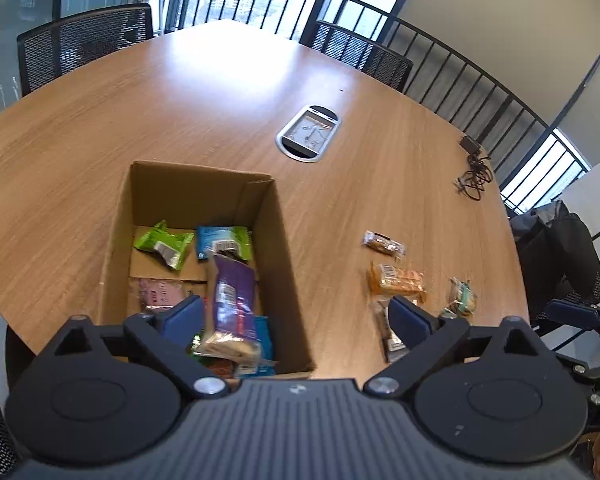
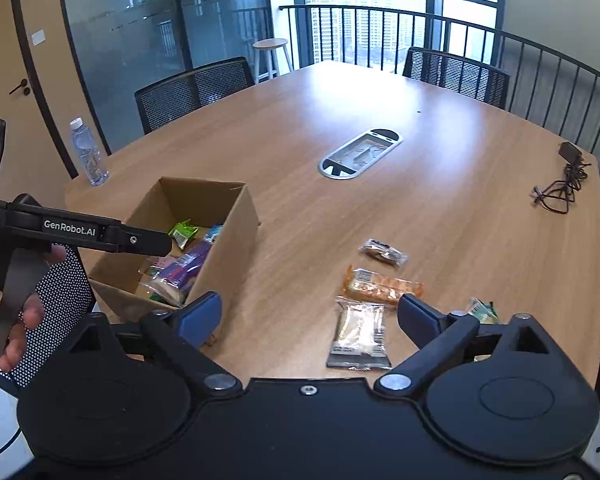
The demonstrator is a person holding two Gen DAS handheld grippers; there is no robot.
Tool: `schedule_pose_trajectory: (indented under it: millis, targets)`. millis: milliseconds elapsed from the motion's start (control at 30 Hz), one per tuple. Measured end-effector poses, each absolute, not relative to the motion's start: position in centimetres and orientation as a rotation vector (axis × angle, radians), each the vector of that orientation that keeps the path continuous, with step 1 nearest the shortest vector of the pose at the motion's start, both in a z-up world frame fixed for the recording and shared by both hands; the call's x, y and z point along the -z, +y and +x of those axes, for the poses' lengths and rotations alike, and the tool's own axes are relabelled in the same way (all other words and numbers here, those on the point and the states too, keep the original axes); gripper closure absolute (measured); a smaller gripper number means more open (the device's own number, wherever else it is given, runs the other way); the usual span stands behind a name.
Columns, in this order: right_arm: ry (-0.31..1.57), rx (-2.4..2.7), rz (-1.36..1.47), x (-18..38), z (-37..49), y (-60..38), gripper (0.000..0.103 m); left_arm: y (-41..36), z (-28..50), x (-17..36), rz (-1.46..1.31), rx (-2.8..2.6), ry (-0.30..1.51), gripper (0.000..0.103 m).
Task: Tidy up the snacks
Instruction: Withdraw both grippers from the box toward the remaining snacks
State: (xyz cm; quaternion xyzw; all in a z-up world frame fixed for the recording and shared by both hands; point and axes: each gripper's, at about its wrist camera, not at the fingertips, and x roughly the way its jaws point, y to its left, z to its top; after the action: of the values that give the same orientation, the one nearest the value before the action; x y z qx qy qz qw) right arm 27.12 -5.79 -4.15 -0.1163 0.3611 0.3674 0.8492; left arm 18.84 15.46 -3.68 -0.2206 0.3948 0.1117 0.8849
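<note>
Box (image 1: 204, 216) on the counter (image 1: 220, 92) already holds several packs, incl. green, blue, pink and a purple pack (image 1: 234, 300) tipped upright in the middle. Right of the box, four packs left on the counter: clear one (image 2: 383, 253), orange one (image 2: 382, 286), silver-black one (image 2: 359, 336), green one (image 2: 482, 311) w/ most of it hidden. Left tongs (image 1: 296, 320) over the box, released, empty. Right tongs (image 2: 310, 316) spread wide, nothing gripped, silver-black pack betw. them. Readable: "GenRobot.AI" on the left tool; pack labels too blurred.

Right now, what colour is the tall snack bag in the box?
Purple snack bag, clearest in the left wrist view.
</note>
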Motion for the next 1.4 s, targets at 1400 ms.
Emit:
schedule_pose_trajectory:
  millis: [1400]
  targets:
    - [0.825, -0.431, -0.073, 8.7, 34.3, -19.8, 0.001, 4.1, 26.1, 6.2, -0.401, -0.094, 0.870, 0.003]
